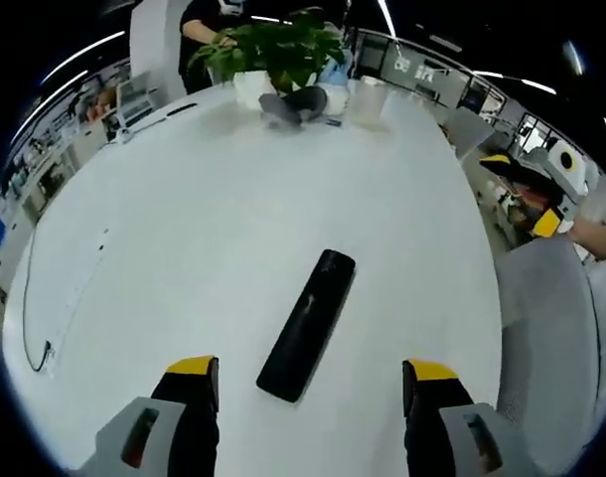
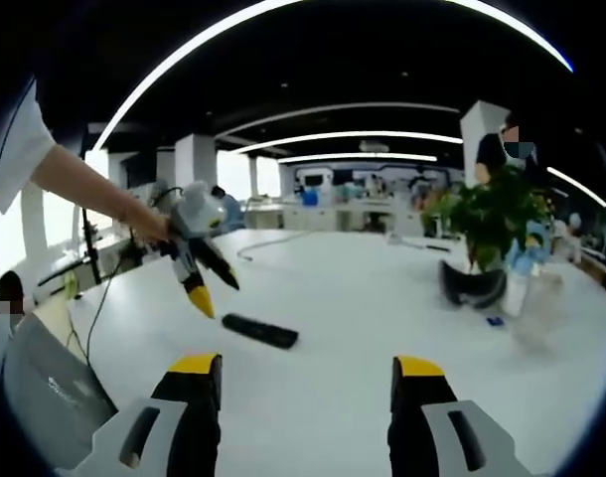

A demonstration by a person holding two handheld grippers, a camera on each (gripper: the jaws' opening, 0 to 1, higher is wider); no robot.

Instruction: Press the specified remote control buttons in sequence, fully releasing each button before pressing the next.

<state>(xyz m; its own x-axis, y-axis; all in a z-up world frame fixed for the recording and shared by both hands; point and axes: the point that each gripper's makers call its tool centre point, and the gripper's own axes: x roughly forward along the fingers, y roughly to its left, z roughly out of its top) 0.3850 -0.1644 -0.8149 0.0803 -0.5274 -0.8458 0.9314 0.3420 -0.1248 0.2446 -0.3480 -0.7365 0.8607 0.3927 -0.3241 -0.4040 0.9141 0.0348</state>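
White table (image 1: 204,219) is kept bare around the remote (image 1: 307,325), over which both spread grippers (image 1: 311,386) (image 2: 301,390) are poised for pressing.

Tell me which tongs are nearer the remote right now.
Left. The left tongs hover open just above the remote, at its end nearest the person's hand. The right tongs sit further back over the table, open, with bare surface between them and it.

No legible txt anywhere; far wall sign (image 1: 410,68) too blurry.
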